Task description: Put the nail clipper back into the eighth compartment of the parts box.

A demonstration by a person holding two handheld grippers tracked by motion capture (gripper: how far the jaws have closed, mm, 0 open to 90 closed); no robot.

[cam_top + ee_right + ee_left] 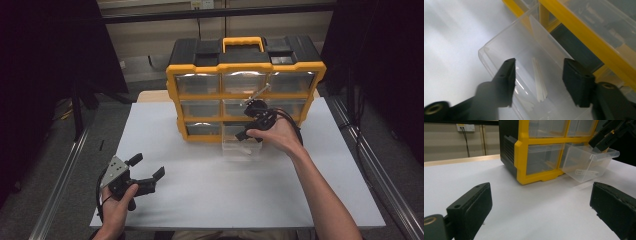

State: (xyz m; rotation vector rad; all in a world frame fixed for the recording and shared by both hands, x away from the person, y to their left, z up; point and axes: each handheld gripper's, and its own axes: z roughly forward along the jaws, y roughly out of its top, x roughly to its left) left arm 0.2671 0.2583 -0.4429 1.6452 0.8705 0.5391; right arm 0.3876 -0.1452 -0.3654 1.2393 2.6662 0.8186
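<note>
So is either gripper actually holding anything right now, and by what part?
Nothing held. The right gripper hangs open above the pulled-out clear drawer; the left gripper is open.

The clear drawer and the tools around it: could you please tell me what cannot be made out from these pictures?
- High view: what lies in the clear drawer is too small to see, and the hand hides the right tool jaws.
- Right gripper view: the pale slim pieces in the drawer are too blurred to identify.
- Left gripper view: the yellow organizer is cut off by the top edge.
- Other compartments: glare hides their contents.
</note>
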